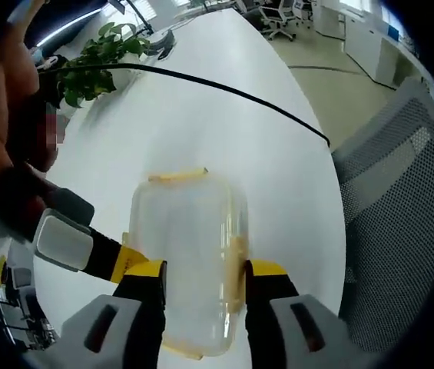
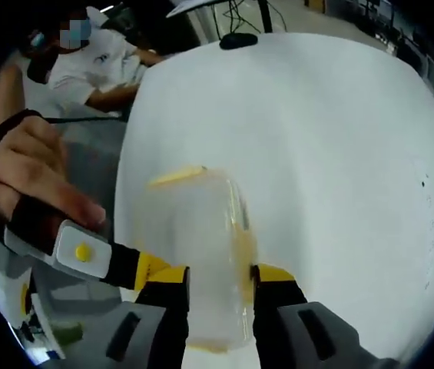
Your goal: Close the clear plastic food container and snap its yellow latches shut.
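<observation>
A long white bench [image 1: 224, 100] carries a potted plant [image 1: 97, 58] and black cable [image 1: 232, 92]; a grey mesh chair [image 1: 401, 200] stands beside it.

A clear plastic food container with yellow latches [image 1: 190, 257] is lying on a white oval table [image 1: 224, 115], its lid down. The left gripper [image 1: 203, 286], with black, yellow-tipped jaws, is straddling the container's near end, one jaw against each long side. A second gripper [image 1: 97, 254] is reaching in at left, just beside the container. A black cable [image 1: 232, 92] is crossing the table; a green potted plant [image 1: 97, 58] and a grey mesh office chair [image 1: 397, 223] are standing beyond.
</observation>
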A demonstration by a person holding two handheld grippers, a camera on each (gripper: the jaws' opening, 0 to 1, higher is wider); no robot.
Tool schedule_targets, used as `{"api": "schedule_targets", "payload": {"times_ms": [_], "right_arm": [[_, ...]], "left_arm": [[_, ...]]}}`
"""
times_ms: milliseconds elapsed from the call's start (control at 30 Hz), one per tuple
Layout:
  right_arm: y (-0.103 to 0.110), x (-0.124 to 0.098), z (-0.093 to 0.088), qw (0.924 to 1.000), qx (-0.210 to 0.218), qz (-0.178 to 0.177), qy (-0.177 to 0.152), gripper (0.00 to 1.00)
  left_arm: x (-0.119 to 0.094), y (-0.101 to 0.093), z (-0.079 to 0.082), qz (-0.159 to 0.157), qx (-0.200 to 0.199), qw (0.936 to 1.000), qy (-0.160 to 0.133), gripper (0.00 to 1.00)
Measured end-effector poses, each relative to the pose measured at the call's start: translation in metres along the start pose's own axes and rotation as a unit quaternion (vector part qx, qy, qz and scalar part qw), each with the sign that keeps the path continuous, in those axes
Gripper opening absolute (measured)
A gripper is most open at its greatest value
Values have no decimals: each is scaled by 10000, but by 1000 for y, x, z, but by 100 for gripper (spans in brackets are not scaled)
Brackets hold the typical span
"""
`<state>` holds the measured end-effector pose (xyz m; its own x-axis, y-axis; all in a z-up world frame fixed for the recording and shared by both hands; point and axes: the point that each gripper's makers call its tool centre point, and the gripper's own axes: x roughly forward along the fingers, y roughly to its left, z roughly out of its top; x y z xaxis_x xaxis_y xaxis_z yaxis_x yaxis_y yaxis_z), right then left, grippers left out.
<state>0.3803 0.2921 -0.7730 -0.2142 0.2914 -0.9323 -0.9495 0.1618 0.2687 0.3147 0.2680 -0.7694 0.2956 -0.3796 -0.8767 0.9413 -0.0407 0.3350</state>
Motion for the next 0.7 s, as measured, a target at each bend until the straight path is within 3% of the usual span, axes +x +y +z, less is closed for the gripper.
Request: {"api": "schedule_targets", "payload": {"times_ms": [267,300,333,367,700], "right_arm": [[1,1,-1,9998,44,190,99,27],[8,4,7,9990,8,447,-79,25],[5,-1,-1,9992,-16,335,195,25],[5,1,2,9994,104,323,115,25],[3,1,-1,9992,125,326,182,28]], "left_arm": [[1,1,0,-96,-2,9999,-63,38],[4,-1,8,-203,131,9994,-248,35],[1,-3,1,-182,-259,9994,-128,35],[2,3,2,-185,-52,9997,-168,35],[2,1,-1,-124,-21,9997,-226,36]]}}
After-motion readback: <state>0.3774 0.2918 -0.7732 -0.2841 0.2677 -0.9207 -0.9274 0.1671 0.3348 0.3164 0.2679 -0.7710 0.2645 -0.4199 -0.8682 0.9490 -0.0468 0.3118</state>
